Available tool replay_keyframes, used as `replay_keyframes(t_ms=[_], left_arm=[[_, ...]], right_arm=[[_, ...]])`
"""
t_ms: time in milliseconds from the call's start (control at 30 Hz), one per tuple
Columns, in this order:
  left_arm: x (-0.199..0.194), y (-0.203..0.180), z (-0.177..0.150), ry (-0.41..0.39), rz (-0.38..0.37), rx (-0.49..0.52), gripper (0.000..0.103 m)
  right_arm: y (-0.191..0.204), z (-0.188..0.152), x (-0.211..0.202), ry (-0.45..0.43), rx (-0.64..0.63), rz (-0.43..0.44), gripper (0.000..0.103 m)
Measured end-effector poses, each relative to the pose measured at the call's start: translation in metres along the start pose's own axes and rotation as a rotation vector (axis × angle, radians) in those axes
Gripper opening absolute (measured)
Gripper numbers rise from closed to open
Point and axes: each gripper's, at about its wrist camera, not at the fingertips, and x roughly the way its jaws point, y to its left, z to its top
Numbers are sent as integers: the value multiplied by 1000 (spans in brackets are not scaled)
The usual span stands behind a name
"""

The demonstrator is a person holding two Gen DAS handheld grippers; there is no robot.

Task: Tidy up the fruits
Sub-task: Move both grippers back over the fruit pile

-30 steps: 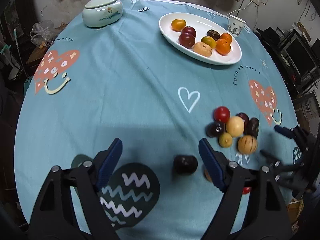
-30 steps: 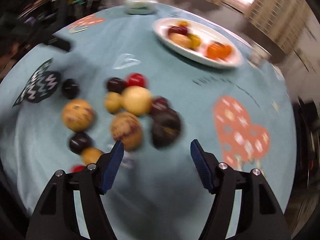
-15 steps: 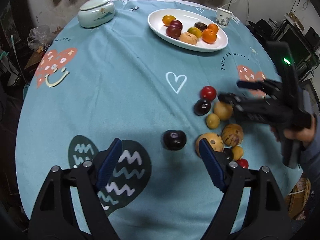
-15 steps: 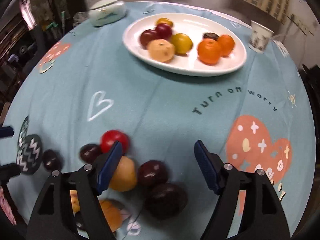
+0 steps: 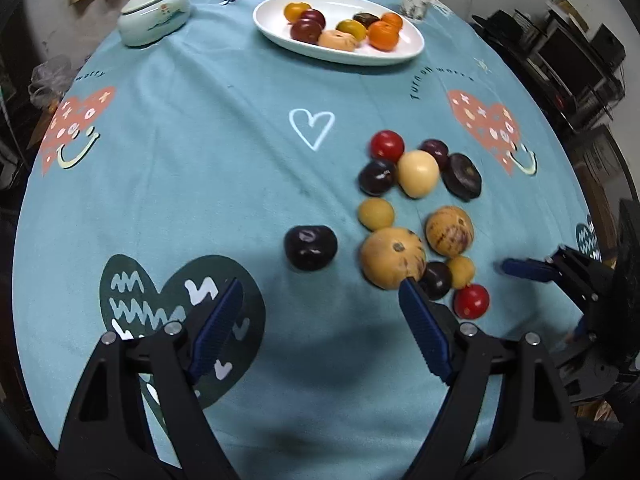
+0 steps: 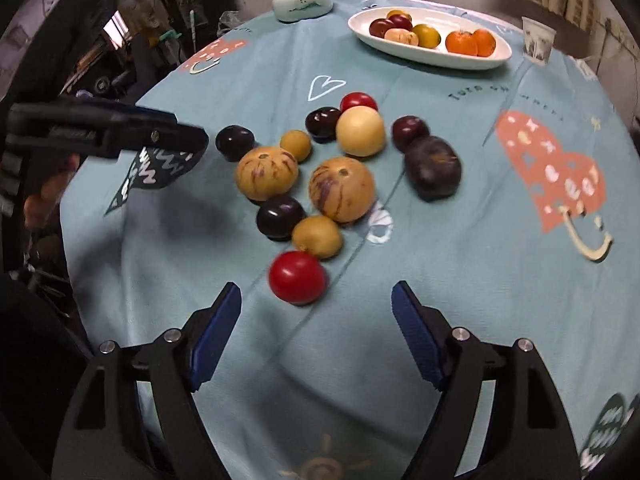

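Note:
Several loose fruits (image 5: 416, 174) lie in a cluster on the teal tablecloth: plums, yellow and striped round fruits, red tomatoes. A white oval plate (image 5: 400, 58) at the far side holds several more fruits. My left gripper (image 5: 320, 286) is open and empty, with a lone dark plum (image 5: 311, 247) just ahead of its tips. My right gripper (image 6: 316, 288) has its jaws opening. A red tomato (image 6: 297, 277) sits at their mouth nearer the left finger, untouched. The plate (image 6: 460, 62) shows far off in the right wrist view.
A lidded ceramic bowl (image 5: 154, 14) stands at the far left and a paper cup (image 5: 416, 2) behind the plate. The other gripper's fingers (image 6: 172, 136) reach in beside the cluster. Dark shelves and clutter ring the round table.
My right gripper pulled back from over the dark plums to the near side, and the red tomato now sits at its mouth. The left gripper shifted, leaving the lone plum ahead of its tips.

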Motion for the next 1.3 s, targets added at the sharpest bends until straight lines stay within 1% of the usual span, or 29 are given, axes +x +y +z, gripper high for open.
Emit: replay_keyframes(t_ms=[33, 100, 167, 233, 300, 333, 367, 433, 500, 533, 567, 633, 733, 800, 833, 933, 1000, 1067, 1133, 1167, 1233, 1300], left_arm=[[0, 1, -2, 2, 5, 1, 82], [-1, 6, -5, 10, 15, -11, 82], [1, 11, -7, 19, 31, -24, 82], [1, 14, -7, 22, 39, -35, 82], [3, 13, -2, 16, 39, -37, 82], [4, 9, 3, 9, 34, -34, 82], [6, 4, 10, 1, 24, -24, 82], [15, -8, 24, -8, 25, 2, 82], [27, -19, 35, 0, 21, 25, 82], [35, -23, 38, 8, 35, 32, 82], [45, -26, 39, 33, 61, 44, 84], [44, -26, 35, 28, 52, 43, 83], [22, -16, 11, 14, 45, 91, 84], [11, 0, -6, 25, 83, 73, 84], [5, 10, -15, 30, 101, 46, 83], [-19, 40, -37, -4, 95, -45, 83], [-28, 48, -46, -15, 90, -84, 83], [-30, 45, -52, -15, 79, -97, 83], [-27, 35, -50, -11, 70, -84, 83], [-25, 31, -48, -7, 58, -79, 83], [-18, 21, -40, 4, 49, -77, 83], [-12, 18, -33, 7, 48, -80, 83]], right_arm=[[2, 3, 3, -7, -4, -9, 79], [6, 5, 10, -13, -16, -68, 79], [1, 9, 16, -1, -15, -112, 80], [-13, 7, 7, -26, 27, -101, 80], [-27, 5, -5, -54, 65, -125, 81], [-35, 4, -12, -56, 96, -150, 82], [-42, 3, -14, -50, 119, -155, 82], [-51, 3, -19, -42, 156, -129, 82], [-50, 3, -21, -47, 157, -132, 82], [-48, 6, -20, -48, 157, -123, 82], [-45, 7, -20, -50, 158, -107, 82], [-39, 13, -19, -53, 133, -83, 82], [-32, 20, -18, -50, 88, -71, 82], [-29, 21, -18, -49, 63, -67, 82], [-27, 21, -18, -49, 45, -64, 82], [-24, 17, -16, -36, 11, -59, 82], [-24, 11, -13, -15, 2, -47, 82], [-23, 5, -10, 5, 13, -22, 82], [-18, 4, -6, 16, 15, 11, 82], [-9, 8, -4, 15, -4, 33, 82], [17, 20, 1, -4, -85, 70, 82], [37, 31, 6, -26, -133, 141, 82]])
